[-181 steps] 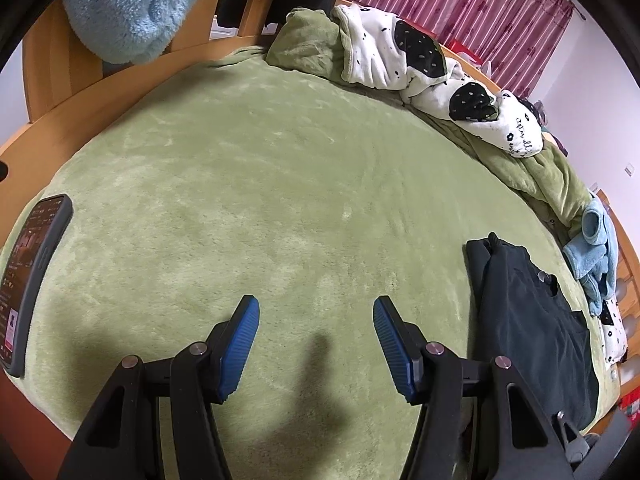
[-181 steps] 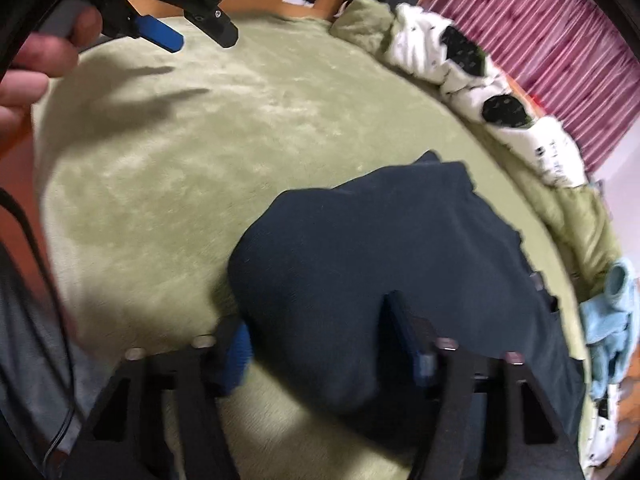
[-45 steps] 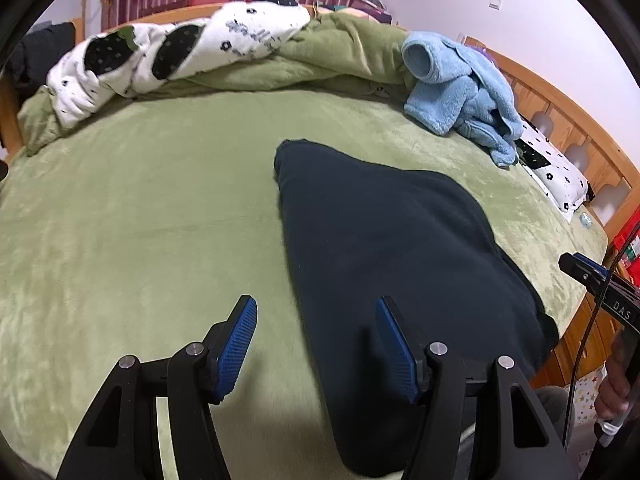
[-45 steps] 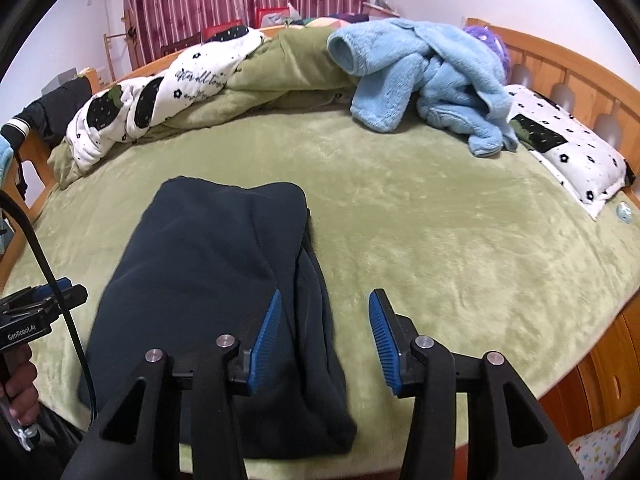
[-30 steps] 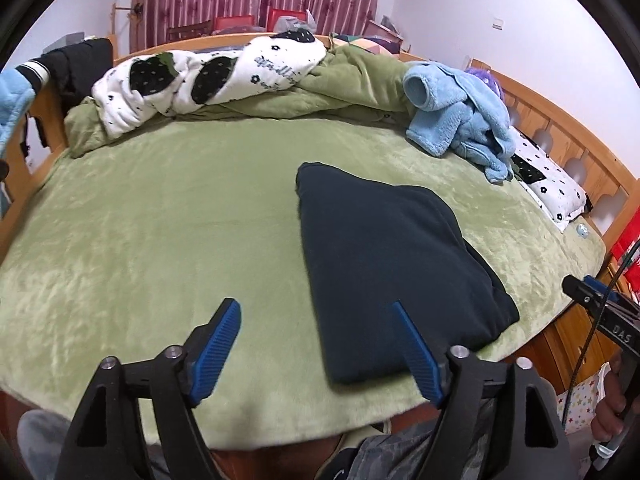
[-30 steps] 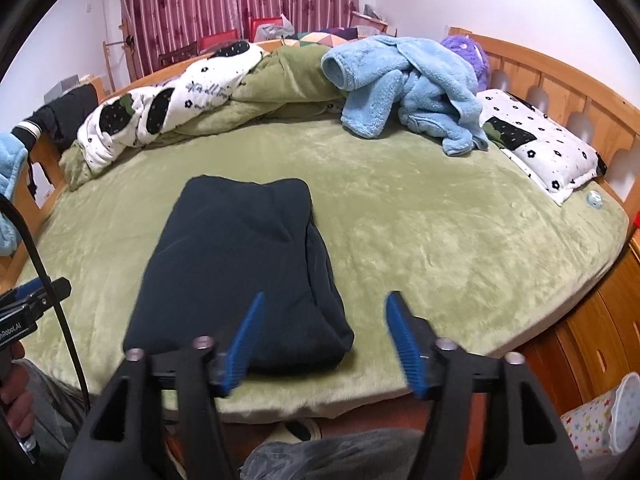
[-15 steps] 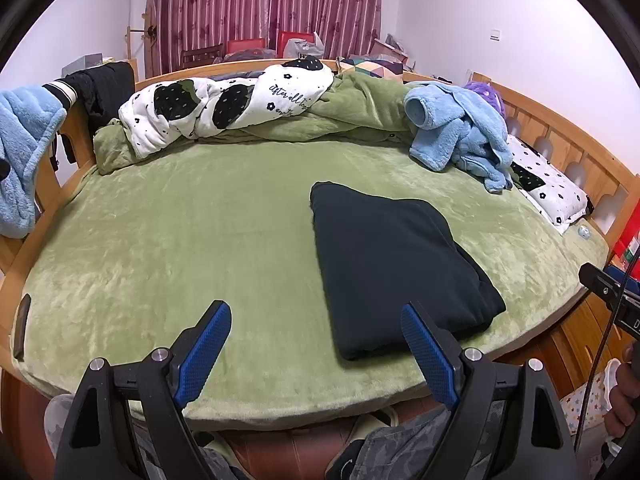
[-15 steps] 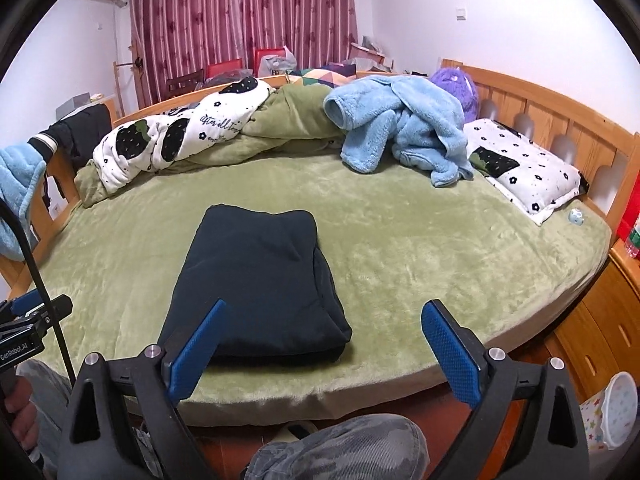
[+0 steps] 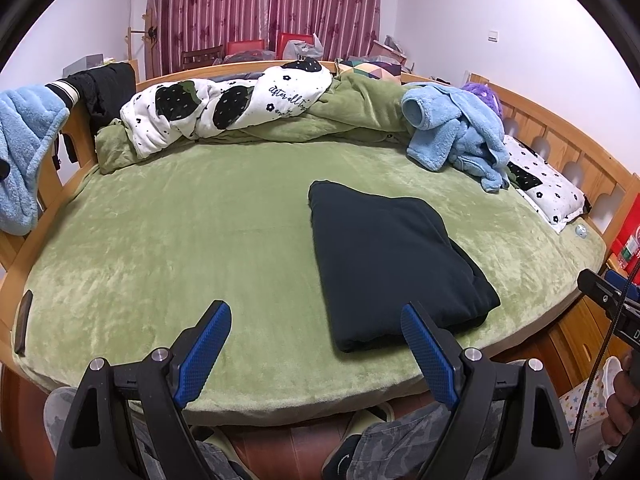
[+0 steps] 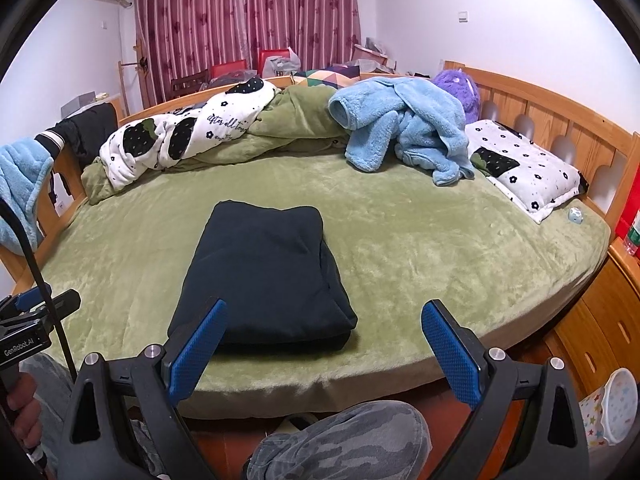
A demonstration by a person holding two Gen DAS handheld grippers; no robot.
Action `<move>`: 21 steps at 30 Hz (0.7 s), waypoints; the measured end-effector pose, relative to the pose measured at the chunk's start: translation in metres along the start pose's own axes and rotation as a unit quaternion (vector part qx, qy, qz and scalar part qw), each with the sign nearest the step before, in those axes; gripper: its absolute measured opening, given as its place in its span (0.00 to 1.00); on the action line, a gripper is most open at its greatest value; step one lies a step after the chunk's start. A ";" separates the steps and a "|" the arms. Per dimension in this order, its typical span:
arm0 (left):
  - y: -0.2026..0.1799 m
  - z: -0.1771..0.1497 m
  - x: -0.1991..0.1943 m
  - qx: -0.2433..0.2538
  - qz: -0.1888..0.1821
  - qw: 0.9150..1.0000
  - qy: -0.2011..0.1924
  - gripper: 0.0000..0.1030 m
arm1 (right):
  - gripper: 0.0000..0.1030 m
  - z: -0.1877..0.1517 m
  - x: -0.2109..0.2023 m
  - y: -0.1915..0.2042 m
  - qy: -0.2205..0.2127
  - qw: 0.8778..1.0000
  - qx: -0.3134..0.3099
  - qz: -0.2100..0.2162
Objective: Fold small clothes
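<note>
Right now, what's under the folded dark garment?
The dark garment lies flat on the green blanket, which shows all around it. Anything beneath or inside its folds is covered. Neither gripper touches it.

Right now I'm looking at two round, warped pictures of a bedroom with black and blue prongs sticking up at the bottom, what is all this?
No robot here: a person holds a tool in each hand, and each tool carries a wide-angle camera looking along its two blue-padded fingers. One picture comes from the left hand-held gripper, the other from the right hand-held gripper. Both stand open and hold nothing. Each tool also shows at the edge of the other's picture. On the green bed cover lies a dark garment, folded into a neat rectangle near the front edge. Further back are a crumpled light blue fleece, a white strawberry-print quilt and a flowered pillow. The person's camouflage trousers show below.
</note>
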State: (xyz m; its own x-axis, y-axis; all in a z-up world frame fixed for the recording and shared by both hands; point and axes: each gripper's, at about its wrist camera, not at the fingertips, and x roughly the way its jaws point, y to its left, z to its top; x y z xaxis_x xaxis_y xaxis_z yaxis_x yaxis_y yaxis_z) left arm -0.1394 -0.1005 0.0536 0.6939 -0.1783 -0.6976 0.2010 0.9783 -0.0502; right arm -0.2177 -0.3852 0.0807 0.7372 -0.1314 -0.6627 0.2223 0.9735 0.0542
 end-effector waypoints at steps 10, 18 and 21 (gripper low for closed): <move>0.002 0.000 -0.001 -0.002 -0.009 1.000 0.003 0.84 | 0.93 -0.002 -0.002 0.002 0.000 1.000 0.001 0.000; 0.000 -0.002 0.000 -0.002 -0.010 1.000 0.004 0.84 | 0.93 -0.004 -0.003 0.005 0.001 1.000 0.001 0.003; -0.001 -0.001 0.000 -0.003 -0.010 1.000 0.004 0.84 | 0.93 -0.005 -0.003 0.005 0.000 1.000 0.001 0.002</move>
State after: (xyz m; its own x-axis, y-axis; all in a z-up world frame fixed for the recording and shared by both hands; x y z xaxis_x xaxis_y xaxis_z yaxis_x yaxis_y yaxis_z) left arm -0.1402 -0.1013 0.0525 0.6848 -0.1972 -0.7016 0.2110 0.9751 -0.0681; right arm -0.2220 -0.3787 0.0792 0.7379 -0.1265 -0.6630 0.2193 0.9739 0.0583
